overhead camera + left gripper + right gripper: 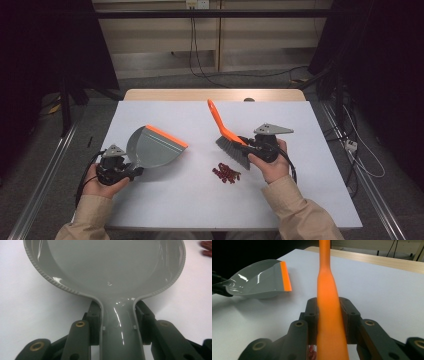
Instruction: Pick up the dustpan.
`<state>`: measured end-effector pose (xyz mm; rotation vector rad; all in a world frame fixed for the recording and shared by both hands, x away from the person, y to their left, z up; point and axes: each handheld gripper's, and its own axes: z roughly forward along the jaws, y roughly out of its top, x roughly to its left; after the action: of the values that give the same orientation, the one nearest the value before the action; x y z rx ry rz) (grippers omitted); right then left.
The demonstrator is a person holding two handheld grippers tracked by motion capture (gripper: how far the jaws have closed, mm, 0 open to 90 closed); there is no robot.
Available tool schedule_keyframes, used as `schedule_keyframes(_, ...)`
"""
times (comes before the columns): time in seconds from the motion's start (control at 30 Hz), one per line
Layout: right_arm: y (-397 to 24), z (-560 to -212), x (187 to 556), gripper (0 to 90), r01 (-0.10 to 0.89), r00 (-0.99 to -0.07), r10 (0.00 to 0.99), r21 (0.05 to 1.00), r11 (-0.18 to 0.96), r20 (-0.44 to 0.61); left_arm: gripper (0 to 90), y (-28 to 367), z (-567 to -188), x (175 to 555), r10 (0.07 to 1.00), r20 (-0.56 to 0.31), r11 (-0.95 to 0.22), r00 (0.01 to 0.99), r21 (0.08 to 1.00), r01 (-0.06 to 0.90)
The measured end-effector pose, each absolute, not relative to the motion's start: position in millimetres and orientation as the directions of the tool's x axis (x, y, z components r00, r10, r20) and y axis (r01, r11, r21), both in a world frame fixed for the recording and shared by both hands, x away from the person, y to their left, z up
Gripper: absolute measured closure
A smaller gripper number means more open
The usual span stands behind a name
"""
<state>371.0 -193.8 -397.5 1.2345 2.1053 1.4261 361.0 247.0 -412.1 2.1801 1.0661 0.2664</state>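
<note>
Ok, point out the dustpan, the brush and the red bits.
dustpan (152, 149), high view, grey pan.
brush (221, 125), high view, orange handle.
red bits (226, 173), high view, middle of the pile.

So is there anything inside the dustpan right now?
No. The grey dustpan has a bare, shiny bowl, held by its handle in the left gripper. The red bits lie on the table by the brush.

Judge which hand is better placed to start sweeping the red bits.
Right. The right gripper is shut on the brush, bristles just beside the red bits; the left gripper only holds the dustpan.
</note>
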Motion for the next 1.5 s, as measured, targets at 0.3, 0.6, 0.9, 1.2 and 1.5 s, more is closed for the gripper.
schedule_keyframes(0.3, -206, -402, 372, 71.4, 0.473, -0.546, 0.82, 0.871, 0.133, 0.171, 63.6, 225, -405, 344, 0.633, -0.12, -0.526, 0.765, 0.658, 0.539)
schedule_keyframes(0.6, -218, -410, 372, 71.4, 0.463, -0.51, 0.849, 0.876, 0.138, 0.136, 63.6, 202, -408, 333, 0.534, -0.119, -0.606, 0.837, 0.636, 0.477)
schedule_keyframes(0.9, -220, -423, 372, 71.4, 0.471, -0.499, 0.859, 0.868, 0.158, 0.114, 63.5, 184, -414, 328, 0.472, -0.131, -0.659, 0.872, 0.604, 0.448)
schedule_keyframes(1.2, -215, -429, 370, 71.1, 0.46, -0.523, 0.852, 0.854, 0.243, 0.039, 63.5, 178, -417, 322, 0.442, -0.137, -0.687, 0.886, 0.583, 0.433)
schedule_keyframes(1.5, -210, -422, 373, 62.1, 0.515, -0.542, 0.839, 0.807, 0.289, 0.046, 63.4, 177, -420, 323, 0.402, -0.16, -0.713, 0.902, 0.563, 0.418)
